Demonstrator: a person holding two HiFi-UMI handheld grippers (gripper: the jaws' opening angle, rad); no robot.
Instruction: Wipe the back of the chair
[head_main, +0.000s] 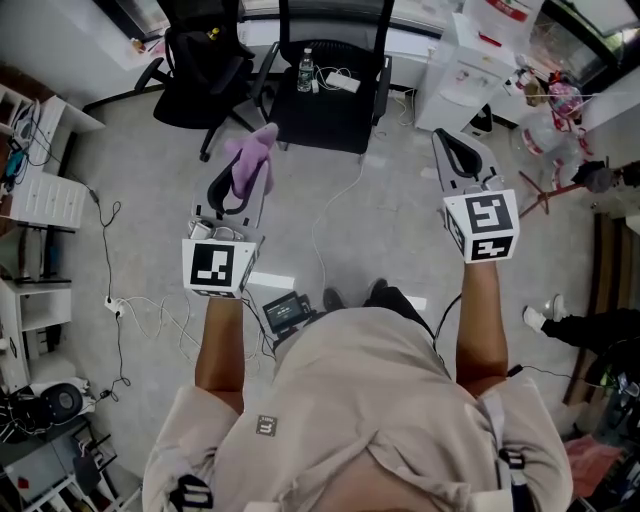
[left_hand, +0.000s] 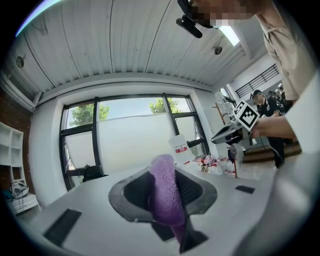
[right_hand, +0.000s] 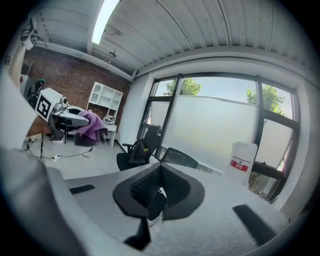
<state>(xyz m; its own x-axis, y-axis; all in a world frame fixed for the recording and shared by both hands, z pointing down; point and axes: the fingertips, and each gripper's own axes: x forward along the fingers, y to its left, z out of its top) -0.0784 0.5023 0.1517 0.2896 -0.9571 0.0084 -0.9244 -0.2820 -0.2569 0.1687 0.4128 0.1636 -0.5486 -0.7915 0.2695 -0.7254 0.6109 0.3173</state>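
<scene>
Head view: my left claw sits left of centre, clenched on a purple cloth that bunches above the jaws. My right claw is at right, carrying nothing. The chair I take to be the target stands at top centre, well apart from both claws. Its back runs out past the top edge. A bottle and a white pack with cord rest on its seat. A second chair stands at upper left. A white cable trails over the floor between me and the target.

Left gripper view: the jaws are pinched on the cloth, a narrow fold only. The chair is not in frame.

Right gripper view: the jaws are together with nothing between them. The dark curve of a chair back shows just above them.

Risks, as I judge them: the thin pinch may let the cloth drag free under wiping pressure. The chair may turn or shift away, with no free claw bracing it. A low pass could knock the bottle, and the floor cable could catch a foot.
</scene>
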